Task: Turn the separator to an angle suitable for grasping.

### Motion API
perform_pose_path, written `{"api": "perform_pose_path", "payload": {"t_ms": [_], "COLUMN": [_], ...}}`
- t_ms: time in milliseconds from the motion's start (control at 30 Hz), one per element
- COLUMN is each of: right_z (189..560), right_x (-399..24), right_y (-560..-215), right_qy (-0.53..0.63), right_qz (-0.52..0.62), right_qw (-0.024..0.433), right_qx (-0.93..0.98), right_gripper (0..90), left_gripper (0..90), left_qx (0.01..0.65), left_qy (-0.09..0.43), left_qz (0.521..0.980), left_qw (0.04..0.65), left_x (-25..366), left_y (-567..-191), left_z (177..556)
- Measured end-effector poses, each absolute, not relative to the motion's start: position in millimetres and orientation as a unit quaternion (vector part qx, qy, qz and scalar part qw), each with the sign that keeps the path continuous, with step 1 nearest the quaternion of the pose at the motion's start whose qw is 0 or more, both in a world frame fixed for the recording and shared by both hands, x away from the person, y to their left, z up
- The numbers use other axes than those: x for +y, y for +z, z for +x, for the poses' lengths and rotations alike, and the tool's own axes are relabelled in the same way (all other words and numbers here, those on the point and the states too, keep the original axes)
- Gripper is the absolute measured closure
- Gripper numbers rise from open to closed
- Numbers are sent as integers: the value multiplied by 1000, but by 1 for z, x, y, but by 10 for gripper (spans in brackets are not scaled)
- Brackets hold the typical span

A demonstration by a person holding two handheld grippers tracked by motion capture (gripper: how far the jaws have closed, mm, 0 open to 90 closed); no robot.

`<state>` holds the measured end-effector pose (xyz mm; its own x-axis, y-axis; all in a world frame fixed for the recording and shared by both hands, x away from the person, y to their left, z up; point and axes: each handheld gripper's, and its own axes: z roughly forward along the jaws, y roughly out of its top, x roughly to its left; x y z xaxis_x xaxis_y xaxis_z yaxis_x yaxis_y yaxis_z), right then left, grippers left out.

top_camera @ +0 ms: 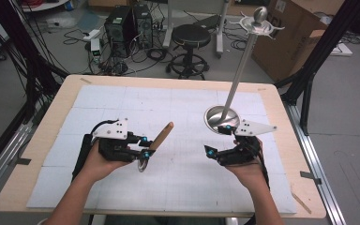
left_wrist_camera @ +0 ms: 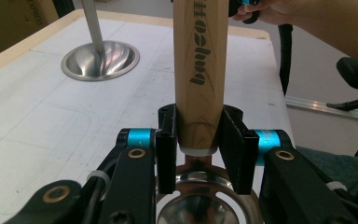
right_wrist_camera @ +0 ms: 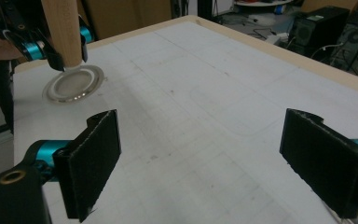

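Left tongs (left_wrist_camera: 199, 140) clench a strainer's wooden handle (left_wrist_camera: 200, 70); right tongs (right_wrist_camera: 214, 158) are released, empty. Hanging it on the stand (top_camera: 243, 65) looks left to do.

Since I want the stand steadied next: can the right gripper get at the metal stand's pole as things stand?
Probably yes: the right gripper is open, holds nothing, and sits just beside the stand's base, nothing between.
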<state>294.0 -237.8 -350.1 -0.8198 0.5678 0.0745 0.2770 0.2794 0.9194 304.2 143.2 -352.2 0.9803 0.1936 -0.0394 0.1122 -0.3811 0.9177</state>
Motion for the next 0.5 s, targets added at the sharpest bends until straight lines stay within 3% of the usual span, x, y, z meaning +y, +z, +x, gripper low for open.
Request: {"api": "perform_pose_path", "payload": {"t_ms": [500], "right_z": [303], "right_x": [-206], "right_y": [-320], "right_qy": [568], "right_qz": [213], "right_qw": [108], "right_qx": [788], "right_gripper": [112], "left_gripper": [690], "left_qx": [82], "left_qy": [35], "left_qz": [823], "left_qw": [562], "left_x": [144], "left_y": [-352], "left_z": [305]}}
